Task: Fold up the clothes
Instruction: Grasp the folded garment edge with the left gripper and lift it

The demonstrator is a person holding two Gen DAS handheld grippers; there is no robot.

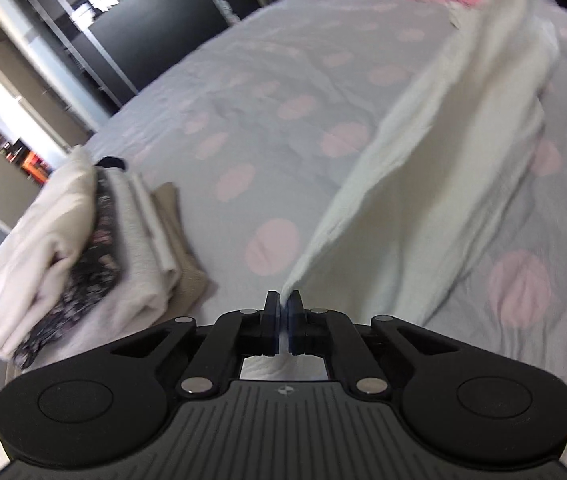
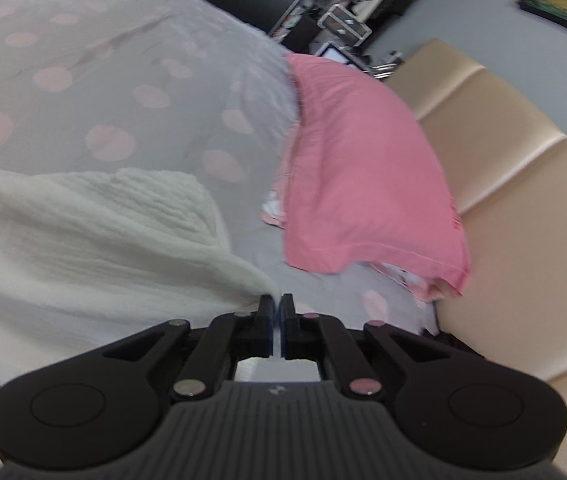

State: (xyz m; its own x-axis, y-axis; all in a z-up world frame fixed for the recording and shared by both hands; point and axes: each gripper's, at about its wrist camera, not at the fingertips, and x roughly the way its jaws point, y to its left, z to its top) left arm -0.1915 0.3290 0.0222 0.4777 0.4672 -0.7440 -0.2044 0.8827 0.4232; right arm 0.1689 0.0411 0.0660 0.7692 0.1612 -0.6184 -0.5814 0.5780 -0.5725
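Both tools, left tool [image 1: 284, 300] and right tool [image 2: 276, 303], pinch our white cloth's [image 1: 423, 168] ends; it stretches lengthwise between them above the bed [image 1: 283, 60].

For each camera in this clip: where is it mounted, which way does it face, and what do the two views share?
Left wrist: sits on the left gripper, angled down over the dotted bedspread; fingers pinch the white garment; stack of folded clothes at left.
Right wrist: sits on the right gripper, angled down toward the pink pillow and beige headboard; the garment's edge meets its shut fingers.
Shared: garment, bedspread, pillow.
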